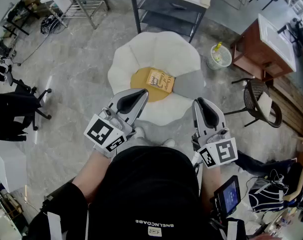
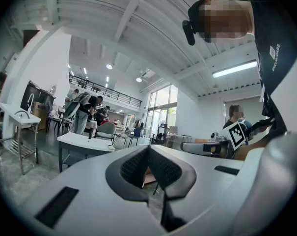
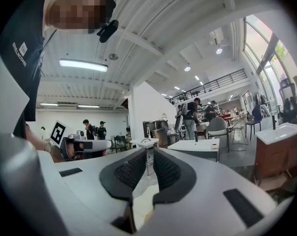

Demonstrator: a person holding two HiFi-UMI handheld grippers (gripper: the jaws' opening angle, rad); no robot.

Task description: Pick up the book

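Head view counts one book (image 1: 160, 80), two grippers and two marker cubes. The book lies flat on a round yellow cushion (image 1: 140, 84) at the centre of one white petal-shaped seat (image 1: 136, 51), its cover facing up, its title too small to read. The left gripper (image 1: 142, 93) points up-frame with its tips over the seat's near edge, close to the book but apart from it. The right gripper (image 1: 198, 102) sits level beside it, near the seat's right petal. Both hands are mostly hidden beneath the gripper bodies, and the person's dark shirt covers the lower frame.

In the left gripper view the jaws are pressed together at the tips and grasp nothing. A tan sliver shows under them, too small to identify. In the right gripper view the jaws stand barely apart, a thin slit between the pads with only the far room showing through it. Each marker cube, left (image 1: 105, 133) and right (image 1: 219, 153), sits at the near end.
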